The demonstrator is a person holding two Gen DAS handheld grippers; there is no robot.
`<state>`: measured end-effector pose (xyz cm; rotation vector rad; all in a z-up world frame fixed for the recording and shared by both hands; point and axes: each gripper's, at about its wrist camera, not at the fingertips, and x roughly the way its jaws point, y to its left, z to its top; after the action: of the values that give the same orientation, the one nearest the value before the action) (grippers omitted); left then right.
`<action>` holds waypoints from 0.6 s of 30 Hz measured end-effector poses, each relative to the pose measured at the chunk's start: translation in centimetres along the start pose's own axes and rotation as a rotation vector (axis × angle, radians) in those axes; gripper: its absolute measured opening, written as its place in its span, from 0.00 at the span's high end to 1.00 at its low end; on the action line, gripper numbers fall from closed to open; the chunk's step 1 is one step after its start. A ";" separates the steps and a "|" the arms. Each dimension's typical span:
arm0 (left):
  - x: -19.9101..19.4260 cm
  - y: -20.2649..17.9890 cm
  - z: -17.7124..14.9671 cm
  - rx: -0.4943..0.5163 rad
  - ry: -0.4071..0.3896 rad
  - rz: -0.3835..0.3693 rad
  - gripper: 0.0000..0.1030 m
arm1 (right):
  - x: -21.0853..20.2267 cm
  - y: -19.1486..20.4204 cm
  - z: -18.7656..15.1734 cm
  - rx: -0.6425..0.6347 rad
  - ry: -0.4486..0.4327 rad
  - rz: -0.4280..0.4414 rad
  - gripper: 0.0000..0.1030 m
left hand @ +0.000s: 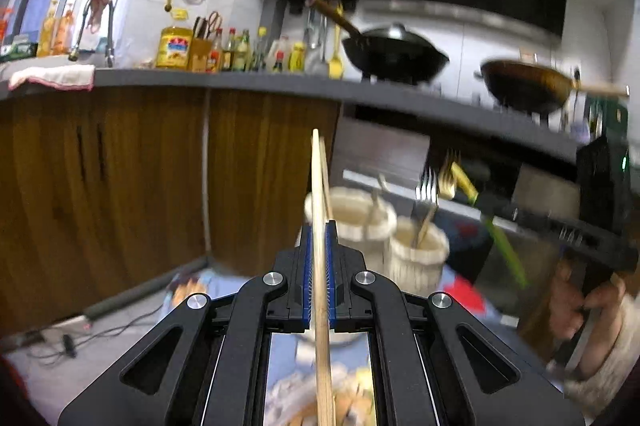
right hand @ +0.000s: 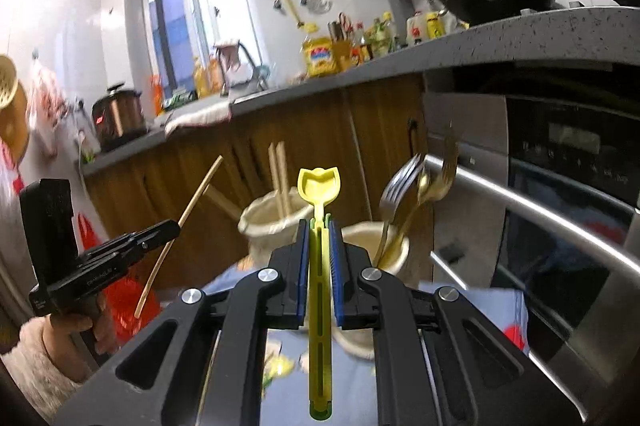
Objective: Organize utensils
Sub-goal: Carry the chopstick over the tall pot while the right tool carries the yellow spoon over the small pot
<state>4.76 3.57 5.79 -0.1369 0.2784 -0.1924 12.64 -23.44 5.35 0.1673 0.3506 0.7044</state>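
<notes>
- Left fingers [left hand: 310, 258] clamp wooden chopsticks [left hand: 320, 209], held upright in air.
- Right fingers [right hand: 336, 262] clamp a yellow-green utensil [right hand: 319, 209].
- Both held near two cream holders [right hand: 276, 222]; forks [right hand: 400, 185] in the right one.

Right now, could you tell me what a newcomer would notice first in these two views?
Each gripper is clamped on a utensil: the left gripper on a wooden chopstick, the right gripper on a yellow-green utensil. Just beyond stand two cream holders, one with chopsticks, the other with forks.
</notes>
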 end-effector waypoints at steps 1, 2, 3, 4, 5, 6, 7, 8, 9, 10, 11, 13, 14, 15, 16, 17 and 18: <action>0.9 0.1 0.6 -0.013 -0.015 -0.007 0.94 | 0.5 -0.3 0.3 0.005 -0.007 -0.003 0.91; 1.8 0.3 1.3 -0.029 -0.035 -0.018 0.94 | 1.1 -0.6 0.6 0.012 -0.018 -0.002 0.91; 2.4 0.4 1.7 -0.037 -0.052 -0.026 0.94 | 1.3 -0.8 0.8 0.016 -0.026 -0.001 0.91; 2.9 0.4 2.1 -0.044 -0.070 -0.036 0.94 | 2.0 -1.1 1.0 0.021 -0.036 0.000 0.91; 3.4 0.5 2.6 -0.054 -0.090 -0.046 0.94 | 2.6 -1.3 1.2 0.025 -0.042 0.007 0.91; 4.0 0.6 3.1 -0.066 -0.116 -0.053 0.94 | 2.9 -1.3 1.1 0.027 -0.047 0.011 0.91; 4.7 0.6 3.5 -0.076 -0.135 -0.061 0.94 | 3.3 -1.6 1.3 0.031 -0.053 0.015 0.91; 5.3 0.7 4.0 -0.092 -0.156 -0.075 0.94 | 3.7 -1.8 1.4 0.035 -0.058 0.023 0.91; 5.7 0.8 4.3 -0.103 -0.171 -0.089 0.94 | 4.0 -2.0 1.5 0.036 -0.065 0.028 0.91; 6.3 0.7 4.7 -0.112 -0.189 -0.092 0.94 | 4.4 -2.1 1.6 0.034 -0.068 0.030 0.91; 6.7 0.6 5.0 -0.115 -0.201 -0.096 0.94 | 4.7 -2.2 1.7 0.033 -0.070 0.029 0.91; 7.6 0.3 5.5 -0.112 -0.227 -0.105 0.94 | 5.6 -2.6 1.9 0.039 -0.068 0.032 0.91; 8.2 0.1 5.7 -0.103 -0.231 -0.097 0.94 | 6.0 -2.7 2.0 0.043 -0.067 0.035 0.91; 8.6 0.1 5.7 -0.099 -0.234 -0.094 0.94 | 6.4 -3.0 2.0 0.052 -0.065 0.040 0.91; 9.2 0.0 5.6 -0.094 -0.233 -0.092 0.94 | 6.7 -3.1 1.9 0.059 -0.061 0.045 0.91; 9.6 0.1 5.4 -0.091 -0.233 -0.084 0.94 | 7.0 -3.2 1.8 0.066 -0.058 0.047 0.91; 10.0 0.3 5.2 -0.093 -0.235 -0.082 0.94 | 7.4 -3.4 1.7 0.071 -0.057 0.051 0.91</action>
<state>15.73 2.31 8.10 -0.2608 0.0476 -0.2424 20.54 -21.15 4.10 0.2638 0.3184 0.7361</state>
